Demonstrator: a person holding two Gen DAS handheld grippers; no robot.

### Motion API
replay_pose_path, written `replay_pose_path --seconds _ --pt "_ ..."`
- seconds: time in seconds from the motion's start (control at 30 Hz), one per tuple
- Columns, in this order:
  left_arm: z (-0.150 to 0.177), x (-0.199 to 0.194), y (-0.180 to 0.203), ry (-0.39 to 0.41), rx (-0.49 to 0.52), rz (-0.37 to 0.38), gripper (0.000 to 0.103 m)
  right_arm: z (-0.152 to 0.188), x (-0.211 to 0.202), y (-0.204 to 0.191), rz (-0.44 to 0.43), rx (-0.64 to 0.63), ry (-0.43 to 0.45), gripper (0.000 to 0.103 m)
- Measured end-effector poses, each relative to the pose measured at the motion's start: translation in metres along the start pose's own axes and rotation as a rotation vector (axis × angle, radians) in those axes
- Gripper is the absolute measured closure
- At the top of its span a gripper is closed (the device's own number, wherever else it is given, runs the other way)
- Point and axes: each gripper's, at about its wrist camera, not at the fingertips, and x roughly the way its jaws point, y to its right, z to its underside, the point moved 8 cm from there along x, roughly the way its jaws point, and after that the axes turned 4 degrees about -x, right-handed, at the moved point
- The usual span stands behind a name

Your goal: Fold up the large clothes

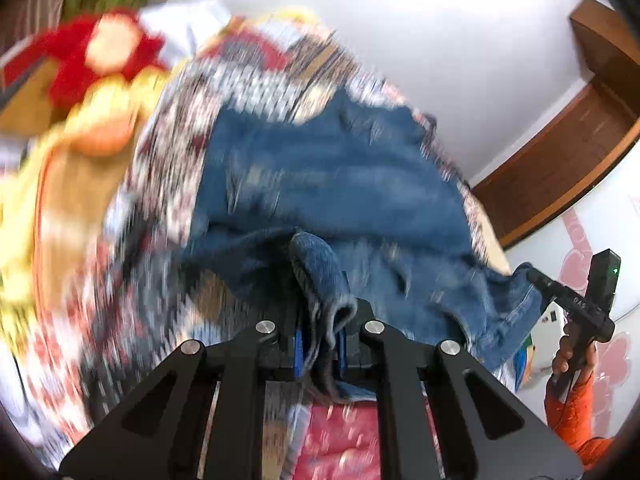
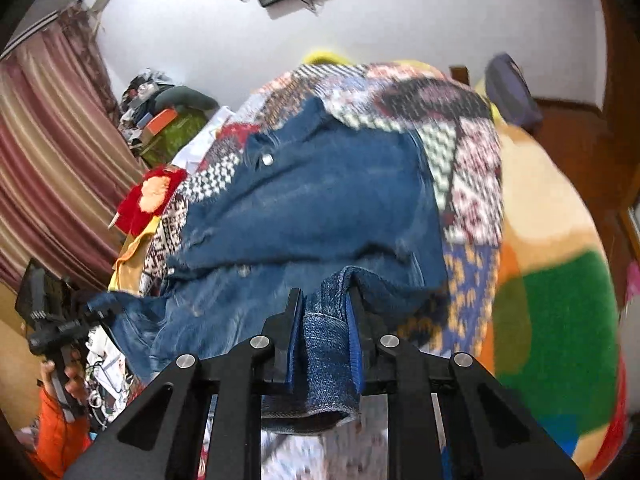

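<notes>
Both grippers are seen clamped on one pair of jeans above a bed. A bunched fold of denim is pinched between the blue pads of the left gripper, its fingers drawn in narrow around the cloth. A thick hemmed edge of the same jeans is gripped by the right gripper, the fold standing between its pads and hanging below them.

Most of the garment is spread over a patterned quilt, with its waist button turned up toward the far side. The near end is lifted off the quilt and held between the two grippers. In the left wrist view, the right gripper is shown at the far right, with denim at its tips and a hand in an orange sleeve on its handle. A red cushion lies beside the quilt, and striped curtains hang at the left. Much of the left view is blurred.
</notes>
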Motion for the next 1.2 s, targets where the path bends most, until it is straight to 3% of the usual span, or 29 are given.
replay_pose_path --seconds 0.13,0.3,0.53,0.73,0.87,1.0,1.1,1.2 --pt "-0.057 -0.004 0.02 0.094 0.051 0.017 0.091 -0.053 0.007 -0.004 0.043 -0.065 0.066 0.086" --pt "-0.12 0.021 0.027 0.158 0.073 -0.023 0.092 -0.126 0.024 0.009 0.08 -0.049 0.138 0.086" --pt "-0.176 0.08 0.0 0.173 -0.028 -0.037 0.092 -0.192 0.092 0.036 0.152 -0.027 0.131 0.086" --pt "-0.176 0.167 -0.049 0.046 -0.078 -0.154 0.091 -0.186 0.191 0.068 0.23 -0.031 0.003 0.086" --pt "-0.158 0.212 -0.08 -0.049 -0.145 -0.164 0.088 -0.163 0.234 0.093 0.256 -0.031 -0.067 0.085" --pt "-0.143 0.232 -0.089 -0.081 -0.127 -0.189 0.085 -0.156 0.233 0.105 0.267 -0.046 -0.064 0.085" --pt "-0.141 0.234 -0.093 -0.089 -0.135 -0.192 0.085 -0.162 0.208 0.131 0.421 -0.075 -0.055 0.085" --pt "-0.145 0.229 -0.087 -0.101 -0.105 -0.22 0.085 -0.16 0.181 0.154 0.412 -0.024 -0.071 0.085"
